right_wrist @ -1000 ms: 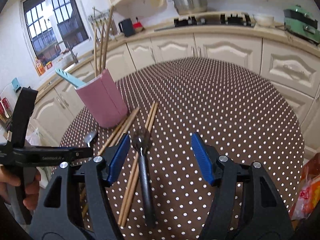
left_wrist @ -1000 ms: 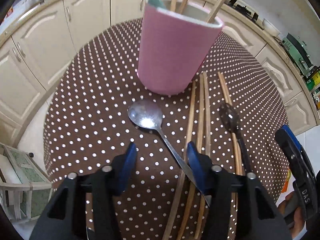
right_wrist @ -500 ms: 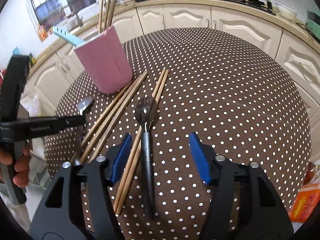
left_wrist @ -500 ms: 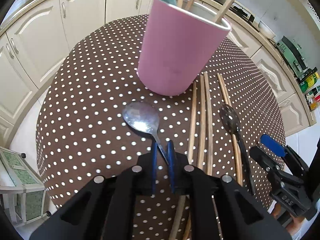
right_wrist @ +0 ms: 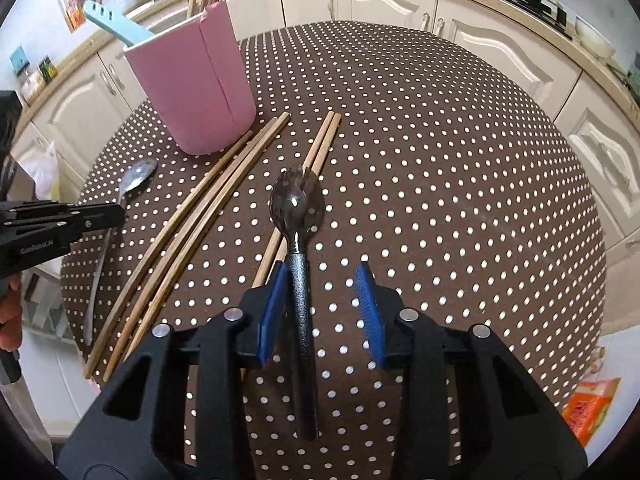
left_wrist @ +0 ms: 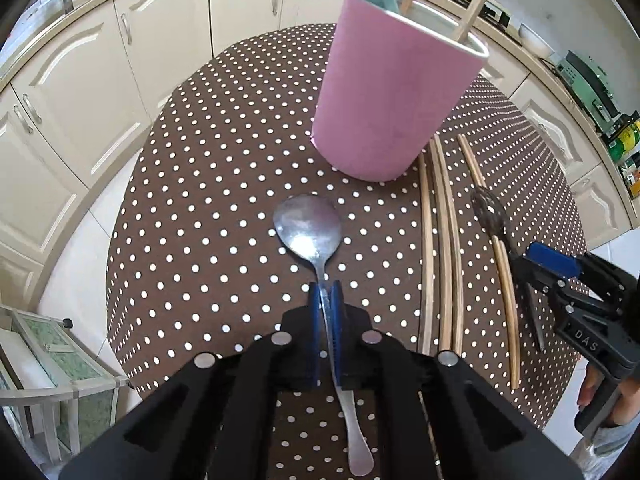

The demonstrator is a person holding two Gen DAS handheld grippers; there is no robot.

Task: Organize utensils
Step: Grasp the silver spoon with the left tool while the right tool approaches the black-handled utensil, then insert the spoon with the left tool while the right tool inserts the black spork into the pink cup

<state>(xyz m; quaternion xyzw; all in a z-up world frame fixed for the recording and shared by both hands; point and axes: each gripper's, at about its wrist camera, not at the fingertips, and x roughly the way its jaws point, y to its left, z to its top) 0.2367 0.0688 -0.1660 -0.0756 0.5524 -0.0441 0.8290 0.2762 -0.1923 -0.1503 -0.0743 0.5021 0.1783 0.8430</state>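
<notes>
My left gripper [left_wrist: 325, 294] is shut on the handle of a silver spoon [left_wrist: 309, 229], whose bowl lies on the dotted tablecloth in front of the pink holder [left_wrist: 394, 100]. In the right wrist view my right gripper [right_wrist: 324, 276] is closing around the dark handle of a black spork [right_wrist: 298, 208]; the left pad touches the handle, the right pad stands apart from it. The pink holder [right_wrist: 196, 84] holds chopsticks and a teal utensil. Several wooden chopsticks [right_wrist: 208, 216] lie loose between the spoon [right_wrist: 138, 174] and the spork.
The round table [right_wrist: 440, 160] carries a brown dotted cloth. Cream kitchen cabinets [right_wrist: 500, 52] curve around it. An orange packet [right_wrist: 588, 408] lies on the floor at the right. A glass-topped stand [left_wrist: 52, 364] sits below the table's left edge. A hand [right_wrist: 8, 316] holds the left gripper.
My left gripper shut on the silver spoon's handle. My right gripper tilted down over the spork and narrowed its jaws around the handle.
</notes>
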